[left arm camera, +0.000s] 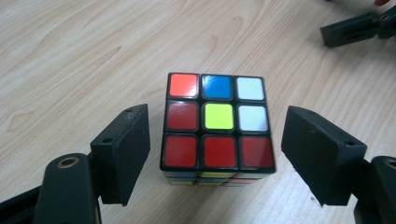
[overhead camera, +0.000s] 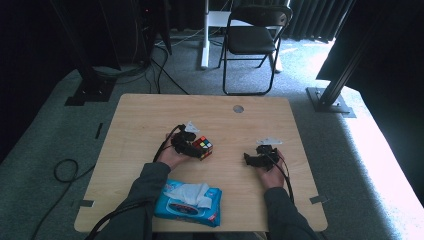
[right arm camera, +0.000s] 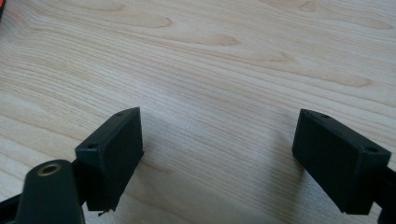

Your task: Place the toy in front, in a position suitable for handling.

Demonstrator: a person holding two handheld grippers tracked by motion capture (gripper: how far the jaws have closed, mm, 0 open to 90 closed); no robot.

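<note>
A Rubik's cube (left arm camera: 218,122) rests on the wooden table (overhead camera: 150,115), its top face mostly red with a yellow centre. My left gripper (left arm camera: 215,154) straddles it, jaws open, with a narrow gap between each pad and the cube's sides. From above, the cube (overhead camera: 203,147) sits just right of the left gripper (overhead camera: 192,146). My right gripper (overhead camera: 252,159) lies farther right on the table. Its jaws (right arm camera: 217,158) stand wide open over bare wood with nothing between them.
A blue pack of wet wipes (overhead camera: 189,202) lies near the front edge between the person's forearms. A small round hole (overhead camera: 238,108) marks the table's far side. A black folding chair (overhead camera: 252,40) stands beyond the table. The right gripper's jaw tips (left arm camera: 355,28) show at top right.
</note>
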